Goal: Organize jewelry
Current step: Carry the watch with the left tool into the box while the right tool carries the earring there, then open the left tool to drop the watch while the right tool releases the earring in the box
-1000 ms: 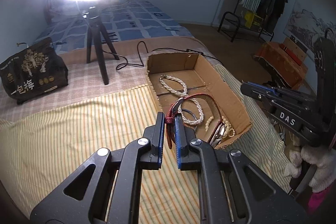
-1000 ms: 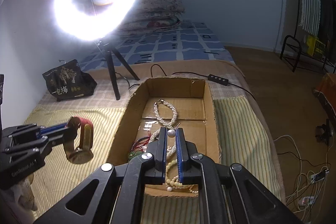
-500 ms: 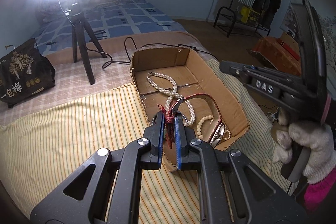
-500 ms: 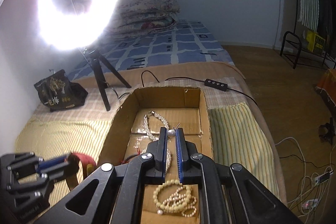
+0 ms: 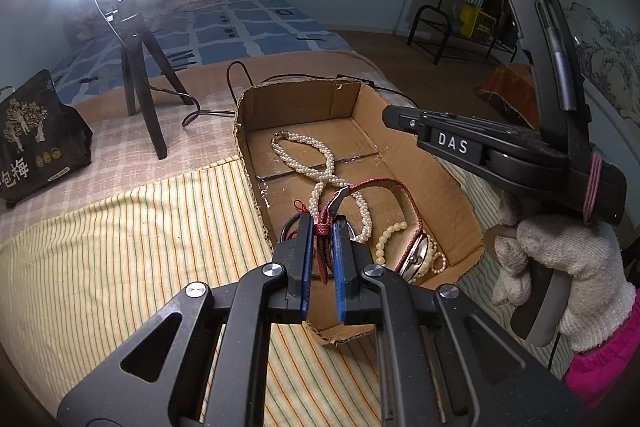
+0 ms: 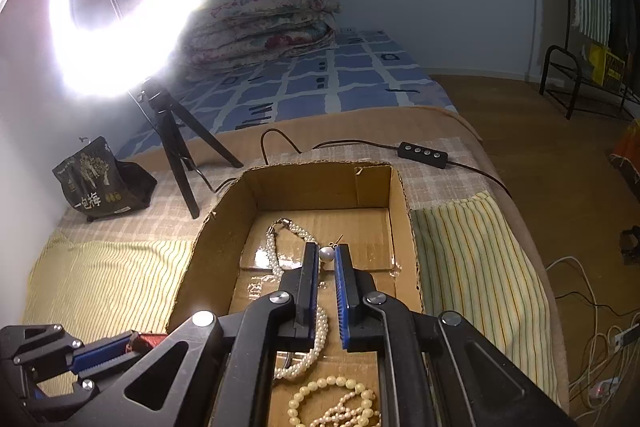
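Note:
An open cardboard box [image 5: 452, 183] lies on the striped cloth, and shows in the right wrist view too [image 6: 224, 227]. In it lie a white pearl necklace [image 5: 320, 167] and cream bead strands [image 6: 336, 403]. My left gripper [image 5: 322, 223] is shut on the red strap of a watch [image 5: 404, 195], whose strap loops over the box and whose metal face [image 5: 418, 257] hangs near the box's near corner. My right gripper [image 6: 327, 253] is shut on a pearl earring [image 6: 327, 254] above the box floor. It shows from the side in the left wrist view [image 5: 394, 117].
A ring light on a black tripod [image 5: 140, 75] stands behind the box at left. A black printed bag [image 5: 36, 139] sits at far left. A cable with a switch [image 6: 424, 154] runs behind the box. The bed edge and floor cables [image 6: 592, 327] lie to the right.
My left gripper has carried the watch further over the box's near end. My right gripper has moved forward over the box with the earring. Both stay shut.

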The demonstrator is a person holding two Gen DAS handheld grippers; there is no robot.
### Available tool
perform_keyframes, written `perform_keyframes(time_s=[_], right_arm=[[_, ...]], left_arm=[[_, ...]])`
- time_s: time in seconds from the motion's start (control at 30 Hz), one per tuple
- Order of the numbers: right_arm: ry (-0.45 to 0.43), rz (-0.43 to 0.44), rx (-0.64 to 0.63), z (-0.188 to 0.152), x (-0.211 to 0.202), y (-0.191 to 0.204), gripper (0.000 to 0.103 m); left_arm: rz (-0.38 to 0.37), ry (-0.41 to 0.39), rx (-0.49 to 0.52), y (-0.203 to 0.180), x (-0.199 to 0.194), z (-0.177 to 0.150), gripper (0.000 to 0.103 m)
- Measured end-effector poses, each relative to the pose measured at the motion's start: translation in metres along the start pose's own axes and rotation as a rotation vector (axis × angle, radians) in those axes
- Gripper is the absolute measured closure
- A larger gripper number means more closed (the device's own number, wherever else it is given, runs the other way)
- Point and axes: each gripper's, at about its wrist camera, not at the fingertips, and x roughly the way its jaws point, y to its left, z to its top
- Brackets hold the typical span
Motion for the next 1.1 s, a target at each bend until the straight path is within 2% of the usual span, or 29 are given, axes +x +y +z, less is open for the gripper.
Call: perform_keyframes(time_s=[0.57, 0.67, 0.73, 0.77, 0.8, 0.83, 0.87, 0.9, 1.03, 1.1], right_arm=[[0.022, -0.016, -0.006, -0.002, 0.011, 0.000, 0.096], [0.017, -0.025, -0.009, -0.002, 0.011, 0.002, 0.077], [0.014, -0.029, -0.013, -0.001, 0.010, 0.003, 0.074], [0.014, -0.034, -0.016, -0.001, 0.010, 0.003, 0.067], [0.012, -0.047, -0.022, -0.001, 0.010, 0.004, 0.052], [0.004, -0.061, -0.029, -0.001, 0.009, 0.005, 0.043], [-0.005, -0.070, -0.035, -0.001, 0.008, 0.006, 0.028], [-0.020, -0.089, -0.043, -0.001, 0.006, 0.008, 0.018], [-0.034, -0.119, -0.060, 0.002, 0.002, 0.012, 0.012], [-0.041, -0.137, -0.064, 0.003, 0.001, 0.013, 0.002]], left_arm=[[0.002, 0.016, 0.007, -0.001, 0.008, -0.001, 0.096], [0.002, 0.015, 0.006, 0.000, 0.009, -0.002, 0.092], [-0.005, 0.014, 0.004, 0.000, 0.008, -0.002, 0.090], [0.001, 0.009, 0.004, 0.000, 0.008, -0.002, 0.088], [0.000, 0.004, 0.005, 0.000, 0.007, -0.001, 0.083], [0.000, 0.001, 0.004, 0.001, 0.006, -0.001, 0.074], [-0.001, -0.005, 0.003, 0.001, 0.005, -0.001, 0.070], [0.001, -0.009, 0.003, 0.001, 0.004, -0.001, 0.062], [0.008, -0.018, 0.009, 0.000, 0.002, -0.001, 0.048], [0.007, -0.019, 0.012, -0.001, 0.003, -0.001, 0.044]])
